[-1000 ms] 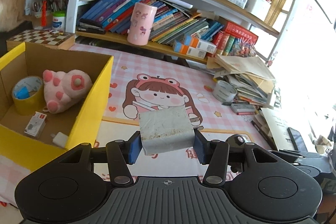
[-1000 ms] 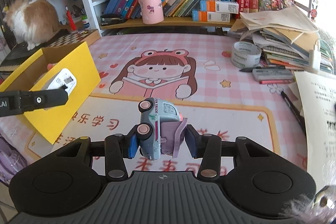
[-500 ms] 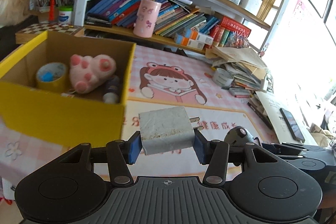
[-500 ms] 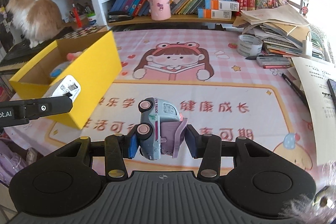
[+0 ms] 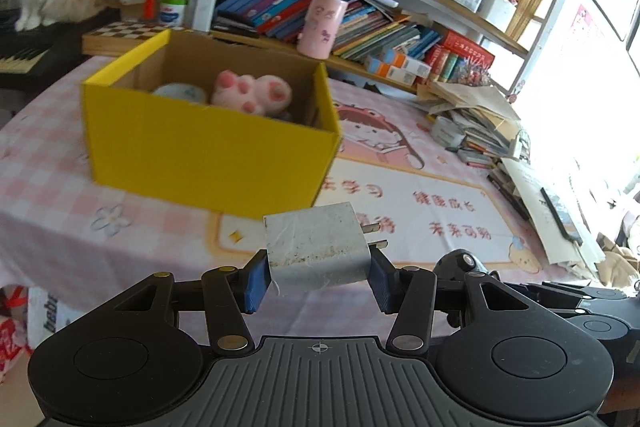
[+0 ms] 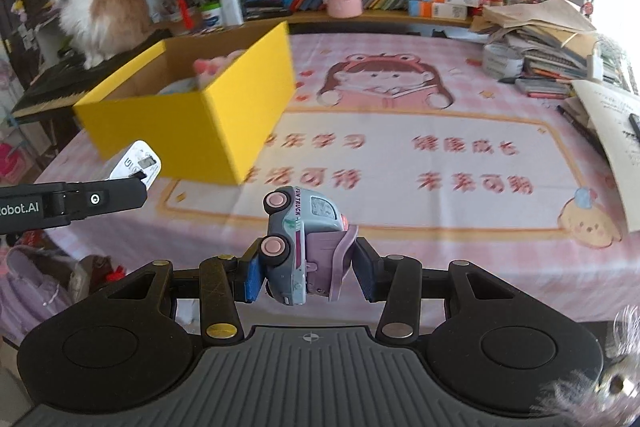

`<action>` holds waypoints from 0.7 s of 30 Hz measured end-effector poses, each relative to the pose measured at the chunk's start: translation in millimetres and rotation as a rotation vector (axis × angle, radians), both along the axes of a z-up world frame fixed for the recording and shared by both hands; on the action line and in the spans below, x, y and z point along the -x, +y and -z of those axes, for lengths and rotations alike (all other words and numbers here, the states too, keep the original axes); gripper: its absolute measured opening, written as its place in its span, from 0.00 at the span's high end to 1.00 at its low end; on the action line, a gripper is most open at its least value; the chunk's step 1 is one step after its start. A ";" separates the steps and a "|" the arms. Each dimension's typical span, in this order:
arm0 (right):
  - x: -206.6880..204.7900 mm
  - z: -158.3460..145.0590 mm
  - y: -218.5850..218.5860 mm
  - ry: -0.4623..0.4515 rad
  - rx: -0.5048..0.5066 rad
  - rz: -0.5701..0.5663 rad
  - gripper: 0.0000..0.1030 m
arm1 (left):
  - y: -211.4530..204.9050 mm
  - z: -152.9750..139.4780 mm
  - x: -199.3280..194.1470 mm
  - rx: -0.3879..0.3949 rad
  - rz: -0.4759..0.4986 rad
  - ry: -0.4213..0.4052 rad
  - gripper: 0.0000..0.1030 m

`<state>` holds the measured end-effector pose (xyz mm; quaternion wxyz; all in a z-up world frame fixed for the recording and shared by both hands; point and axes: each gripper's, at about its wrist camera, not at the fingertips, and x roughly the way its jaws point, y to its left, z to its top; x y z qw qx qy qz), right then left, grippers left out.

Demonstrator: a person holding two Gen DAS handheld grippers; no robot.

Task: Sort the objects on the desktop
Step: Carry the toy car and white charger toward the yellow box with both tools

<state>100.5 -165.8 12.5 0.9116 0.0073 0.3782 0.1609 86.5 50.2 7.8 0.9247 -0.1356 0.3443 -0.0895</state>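
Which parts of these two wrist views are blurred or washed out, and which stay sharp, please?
Left wrist view: the yellow box is smeared by motion, the right edge is blown out by window glare, and the gripped charger is crisp. Right wrist view: the mat's printed characters are streaked, while the toy truck is sharp; fisheye bends the shelves in both.

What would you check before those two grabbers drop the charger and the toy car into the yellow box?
1. Left gripper clamped on the wall charger: ok.
2. Right gripper clamped on the toy truck: ok.
3. Yellow box open on top: ok.
4. Room left inside beside the pink plush and tape roll: cannot tell; the near wall hides the floor.
5. Either gripper above the opening: not ok; both are short of the box.
6. Cat away from the box: ok.
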 end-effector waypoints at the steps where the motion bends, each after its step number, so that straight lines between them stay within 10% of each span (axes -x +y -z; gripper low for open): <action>1: 4.0 0.3 5.1 0.002 0.000 -0.010 0.59 | 4.5 0.4 4.9 0.000 -0.005 0.003 0.51; 21: 33.2 3.9 75.1 0.032 0.004 -0.191 0.59 | 54.3 3.3 50.9 0.010 -0.128 0.027 0.51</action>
